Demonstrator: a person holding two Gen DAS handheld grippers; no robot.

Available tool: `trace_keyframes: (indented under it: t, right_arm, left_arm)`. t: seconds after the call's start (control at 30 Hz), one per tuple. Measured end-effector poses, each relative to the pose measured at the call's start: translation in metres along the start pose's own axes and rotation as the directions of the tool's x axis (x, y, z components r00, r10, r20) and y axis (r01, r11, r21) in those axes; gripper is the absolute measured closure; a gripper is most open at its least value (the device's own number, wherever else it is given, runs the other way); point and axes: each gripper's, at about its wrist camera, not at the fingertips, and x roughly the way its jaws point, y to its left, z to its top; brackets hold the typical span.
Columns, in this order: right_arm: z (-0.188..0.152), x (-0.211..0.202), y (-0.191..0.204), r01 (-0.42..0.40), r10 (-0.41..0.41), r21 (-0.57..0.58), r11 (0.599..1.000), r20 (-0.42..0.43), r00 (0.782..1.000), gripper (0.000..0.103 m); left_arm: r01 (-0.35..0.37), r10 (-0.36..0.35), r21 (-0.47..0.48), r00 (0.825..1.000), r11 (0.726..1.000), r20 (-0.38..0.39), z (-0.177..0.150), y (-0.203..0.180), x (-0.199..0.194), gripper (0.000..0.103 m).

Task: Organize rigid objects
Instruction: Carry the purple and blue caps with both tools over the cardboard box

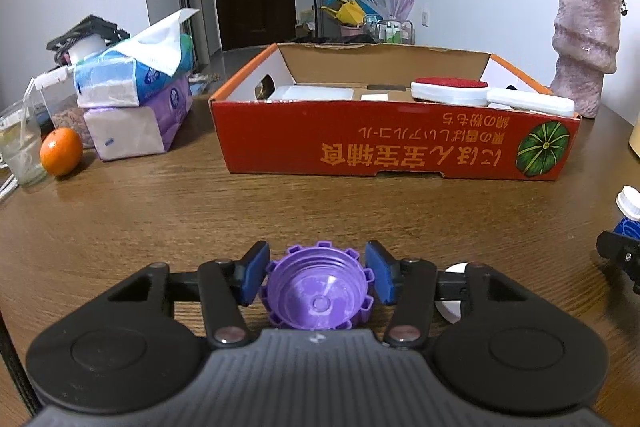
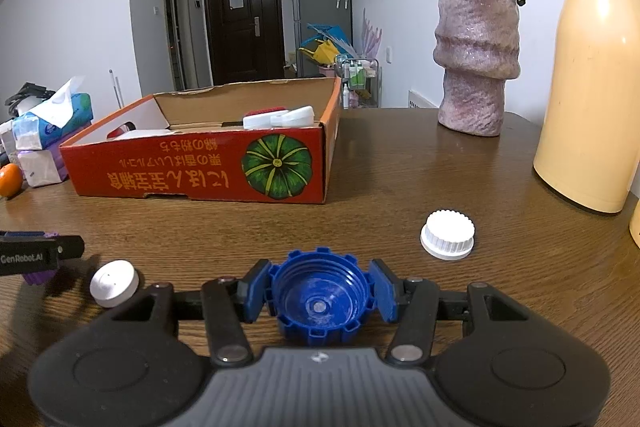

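My left gripper (image 1: 318, 277) is shut on a purple notched cap (image 1: 318, 293), open side up, low over the wooden table (image 1: 160, 211). My right gripper (image 2: 320, 293) is shut on a blue notched cap (image 2: 320, 303), open side up. A white ridged cap (image 2: 447, 234) lies ahead and right of the right gripper. A white round lid (image 2: 114, 283) lies to its left, between the two grippers; it also shows in the left wrist view (image 1: 454, 301). The red cardboard box (image 1: 392, 147) stands ahead, holding a white and red brush (image 1: 492, 95) and white containers (image 1: 316, 91).
Tissue packs (image 1: 132, 95), an orange (image 1: 61, 151) and a plastic cup (image 1: 22, 147) stand at the left. A pink vase (image 2: 476, 55) and a yellow thermos (image 2: 592, 75) stand at the right. The left gripper shows at the left edge of the right wrist view (image 2: 40, 253).
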Motion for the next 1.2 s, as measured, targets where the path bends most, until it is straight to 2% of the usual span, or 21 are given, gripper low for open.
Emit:
trace_keyframes:
  t: [0.2,0.57,0.87,1.2]
  right_arm:
    - [-0.001,-0.007,0.002,0.009,-0.009,0.008,1.0,0.044,0.999,0.05]
    - [0.002,-0.017,0.022,-0.03,0.029,0.001,1.0,0.094,0.995,0.051]
    - [0.008,-0.02,0.043,-0.07,0.069,0.001,0.998,0.153,0.986,0.05]
    - [0.021,-0.016,0.061,-0.102,0.093,0.032,0.994,0.21,0.973,0.051]
  left_arm:
    - [0.011,-0.011,-0.004,0.999,1.0,0.041,0.004,0.003,-0.01,0.05]
    - [0.027,-0.024,-0.029,0.993,0.999,0.115,0.014,0.009,-0.031,0.05]
    - [0.017,-0.009,-0.047,0.985,0.999,0.174,0.026,0.016,-0.045,0.05]
    - [0.007,0.013,-0.095,0.979,0.995,0.203,0.044,0.028,-0.042,0.05]
